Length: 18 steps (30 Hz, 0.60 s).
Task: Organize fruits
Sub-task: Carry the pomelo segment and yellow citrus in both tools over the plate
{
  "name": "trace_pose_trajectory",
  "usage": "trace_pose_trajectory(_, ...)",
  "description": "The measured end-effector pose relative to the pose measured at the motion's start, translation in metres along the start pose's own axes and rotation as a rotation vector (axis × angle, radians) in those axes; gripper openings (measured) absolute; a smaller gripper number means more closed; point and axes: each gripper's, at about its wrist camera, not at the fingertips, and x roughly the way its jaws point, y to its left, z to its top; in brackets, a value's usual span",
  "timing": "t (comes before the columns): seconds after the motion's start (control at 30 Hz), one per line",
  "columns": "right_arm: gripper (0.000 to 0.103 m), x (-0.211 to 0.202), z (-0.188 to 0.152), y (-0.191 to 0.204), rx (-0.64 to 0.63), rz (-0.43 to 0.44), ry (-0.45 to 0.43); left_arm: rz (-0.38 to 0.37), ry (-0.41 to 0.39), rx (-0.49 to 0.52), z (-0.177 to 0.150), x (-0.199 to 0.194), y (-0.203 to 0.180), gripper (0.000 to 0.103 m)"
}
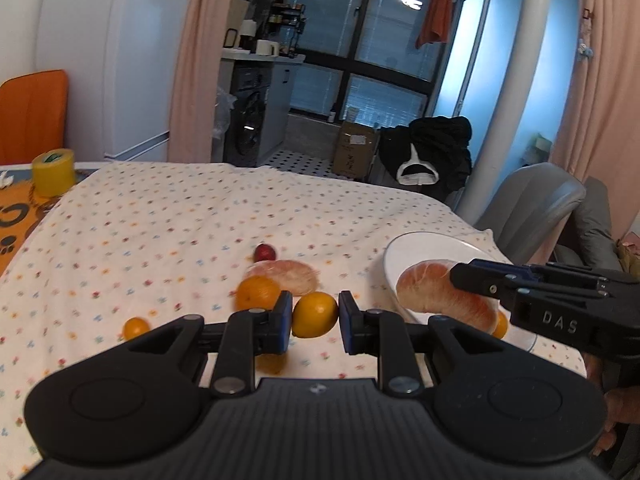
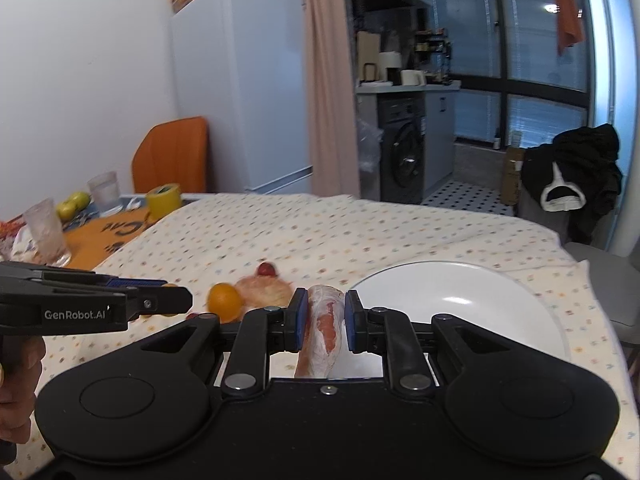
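Note:
My left gripper (image 1: 316,320) is shut on an orange (image 1: 316,314) held just above the flowered tablecloth (image 1: 180,232). Beyond it lie a second orange (image 1: 258,292), a film-wrapped pink pomelo wedge (image 1: 290,276) and a small red fruit (image 1: 264,253). A small orange (image 1: 136,328) lies to the left. My right gripper (image 2: 326,320) is shut on another wrapped pomelo wedge (image 2: 326,316) and holds it over the near left rim of the white plate (image 2: 460,308). Seen from the left wrist, that wedge (image 1: 436,292) hangs over the plate (image 1: 424,246), with a bit of orange fruit (image 1: 501,325) under it.
A yellow tape roll (image 2: 164,200), two glasses (image 2: 46,232) and green apples (image 2: 74,202) stand at the table's far left on an orange mat. An orange chair (image 2: 172,156) is behind them. A grey chair (image 1: 536,200) sits past the plate. The left gripper (image 2: 186,300) reaches in from the left.

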Motion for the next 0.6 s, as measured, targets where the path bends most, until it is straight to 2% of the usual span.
trace_pose_trajectory(0.3, 0.017, -0.009, 0.003, -0.044, 0.035, -0.085, -0.030, -0.034, -0.002, 0.044, 0.012, 0.020, -0.028, 0.023)
trace_pose_trajectory(0.6, 0.017, -0.013, -0.010, -0.084, 0.095, -0.149, -0.030, -0.063, 0.027, 0.078, 0.016, 0.043, -0.053, 0.023)
